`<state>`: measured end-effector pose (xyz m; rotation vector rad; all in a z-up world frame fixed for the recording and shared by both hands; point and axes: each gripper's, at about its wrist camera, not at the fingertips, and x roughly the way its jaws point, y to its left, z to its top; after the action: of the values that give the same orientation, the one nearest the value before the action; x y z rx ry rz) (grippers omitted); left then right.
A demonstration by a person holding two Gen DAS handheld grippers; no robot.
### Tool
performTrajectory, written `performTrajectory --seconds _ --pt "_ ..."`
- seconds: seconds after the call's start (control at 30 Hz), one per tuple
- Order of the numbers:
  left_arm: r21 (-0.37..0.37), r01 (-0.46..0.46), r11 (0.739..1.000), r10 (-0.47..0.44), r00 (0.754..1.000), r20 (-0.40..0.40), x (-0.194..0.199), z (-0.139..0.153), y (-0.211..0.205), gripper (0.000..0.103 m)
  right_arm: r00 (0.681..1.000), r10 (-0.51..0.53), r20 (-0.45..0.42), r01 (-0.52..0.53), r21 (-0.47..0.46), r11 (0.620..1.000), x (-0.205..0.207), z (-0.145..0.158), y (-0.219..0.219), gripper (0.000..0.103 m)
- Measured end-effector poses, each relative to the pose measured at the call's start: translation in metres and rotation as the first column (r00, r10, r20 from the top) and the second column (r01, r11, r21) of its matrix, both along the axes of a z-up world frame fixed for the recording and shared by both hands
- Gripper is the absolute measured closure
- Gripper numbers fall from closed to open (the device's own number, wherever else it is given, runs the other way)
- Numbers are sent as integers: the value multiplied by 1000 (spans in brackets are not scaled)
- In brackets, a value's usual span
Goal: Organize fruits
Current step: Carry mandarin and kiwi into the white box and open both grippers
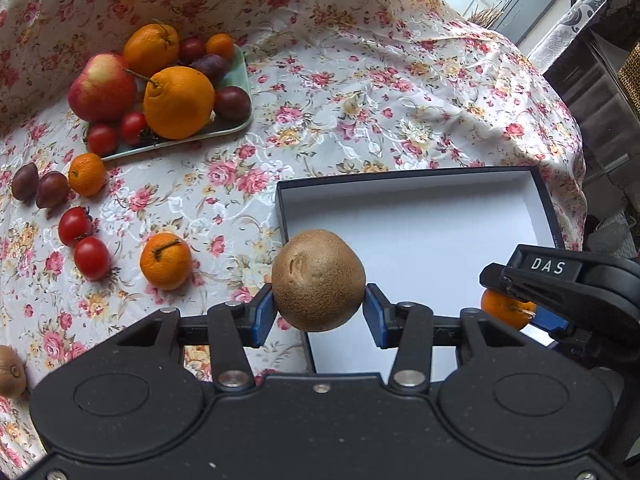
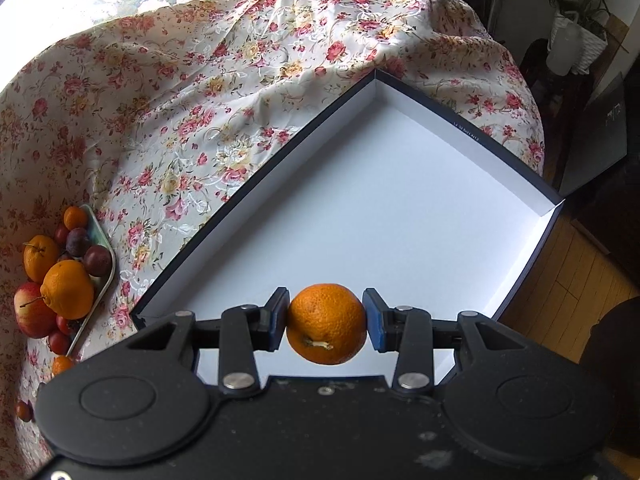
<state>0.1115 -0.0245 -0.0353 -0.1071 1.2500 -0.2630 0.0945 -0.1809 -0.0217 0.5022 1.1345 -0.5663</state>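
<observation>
The left gripper (image 1: 319, 310) is clamping a kiwi (image 1: 318, 280) over the nine o'clock rim of the empty box (image 1: 420, 216); a release here is risking a bounce off the rim onto the tablecloth (image 1: 340, 92). The right gripper (image 2: 326, 322) is pinching a mandarin (image 2: 326, 323) above the box floor at six o'clock, and the two tools are crowding each other, inviting a knock.

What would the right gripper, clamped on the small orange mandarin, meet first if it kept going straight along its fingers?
Probably the white floor of the shallow dark-rimmed cardboard box. The right gripper holds the small orange mandarin above it, and nothing else shows in that line. Depth is unclear.
</observation>
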Motion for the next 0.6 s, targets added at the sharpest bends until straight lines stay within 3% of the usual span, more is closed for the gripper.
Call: performTrajectory --seconds 0.13,0.33,0.43,0.6 --pt "17 15 1000 -15 1000 -14 -1 -9 -21 50 1000 21 13 -20 -30 999 -8 6 -11 61" --pt "57 51 997 -54 997 56 -7 -2 -43 47 996 84 -42 -85 -20 996 -10 8 -30 62" --pt "49 52 997 -54 998 40 -6 -6 -46 46 991 129 -45 -130 -12 991 -11 10 -36 62" --pt "76 48 996 -49 999 12 -6 -13 -50 46 994 110 -6 -110 21 994 -15 15 -44 62"
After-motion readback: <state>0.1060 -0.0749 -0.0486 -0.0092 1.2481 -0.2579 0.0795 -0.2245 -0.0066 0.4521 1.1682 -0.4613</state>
